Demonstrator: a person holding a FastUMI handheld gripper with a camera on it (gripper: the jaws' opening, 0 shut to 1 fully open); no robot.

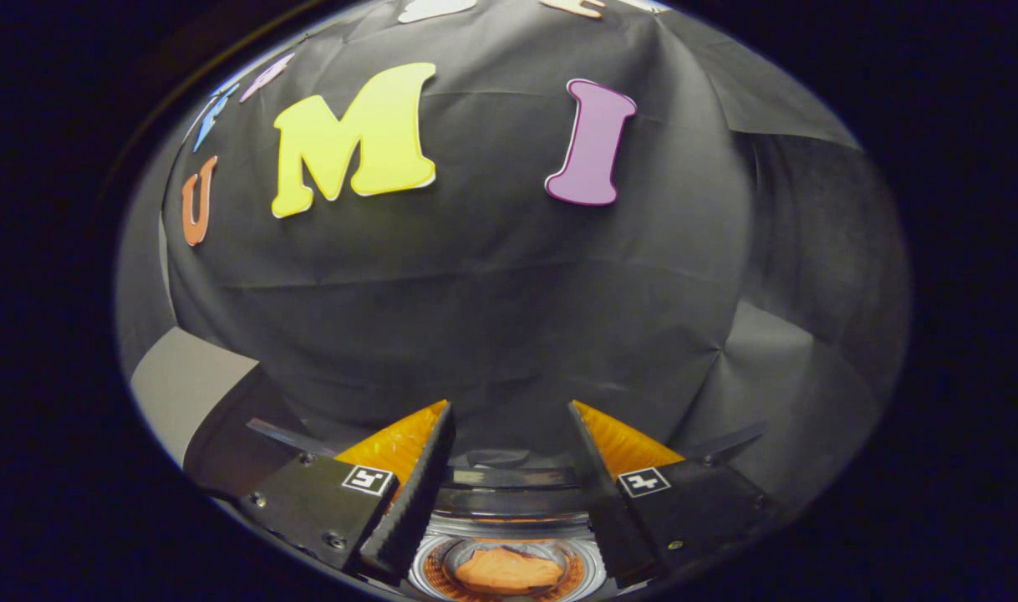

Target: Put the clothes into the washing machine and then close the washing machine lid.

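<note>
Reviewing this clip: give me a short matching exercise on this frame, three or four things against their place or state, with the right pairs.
Things:
1. hand-held gripper
2. orange garment
3. washing machine drum
4. grey panel

Places or states:
A. lies inside the drum, seen between the fingers
B. open, fingers apart, nothing held
C. stands beyond the fingers, off to one side against the black cloth wall
D. round, lid open, below the fingers, holds the garment

Pairs: 1-B, 2-A, 3-D, 4-C
</note>
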